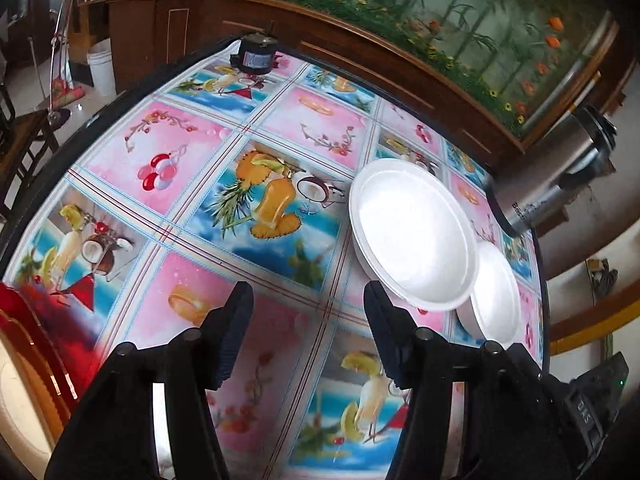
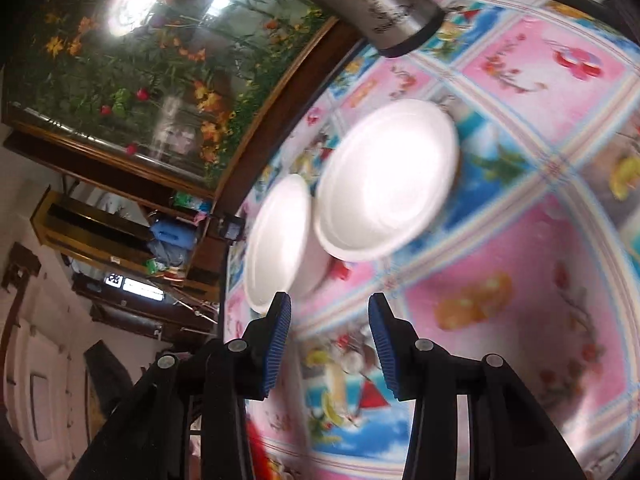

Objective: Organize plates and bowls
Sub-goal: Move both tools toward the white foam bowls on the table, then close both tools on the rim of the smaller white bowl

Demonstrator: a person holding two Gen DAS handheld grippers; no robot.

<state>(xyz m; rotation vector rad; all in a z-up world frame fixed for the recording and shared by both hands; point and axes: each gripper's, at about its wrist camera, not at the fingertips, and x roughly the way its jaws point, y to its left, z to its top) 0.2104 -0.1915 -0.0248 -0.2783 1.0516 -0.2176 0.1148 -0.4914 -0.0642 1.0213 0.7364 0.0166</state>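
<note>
A large white plate [image 1: 412, 232] lies on the round table with the fruit-print cloth [image 1: 224, 208], its near rim overlapping a smaller white bowl [image 1: 496, 296] toward the table's right edge. My left gripper [image 1: 308, 300] hangs open over the cloth just left of the plate, nothing between its fingers. In the right wrist view the same plate [image 2: 384, 180] and bowl [image 2: 280, 240] sit ahead, blurred. My right gripper [image 2: 330, 312] is open and empty, a short way in front of the bowl's near rim.
A tall steel flask [image 1: 560, 168] stands at the table's far right edge, close behind the plate. A small dark motor-like object [image 1: 256, 56] sits at the far rim. A wooden cabinet with a fish tank [image 1: 440, 20] runs behind. A red chair [image 1: 36, 340] stands at the left.
</note>
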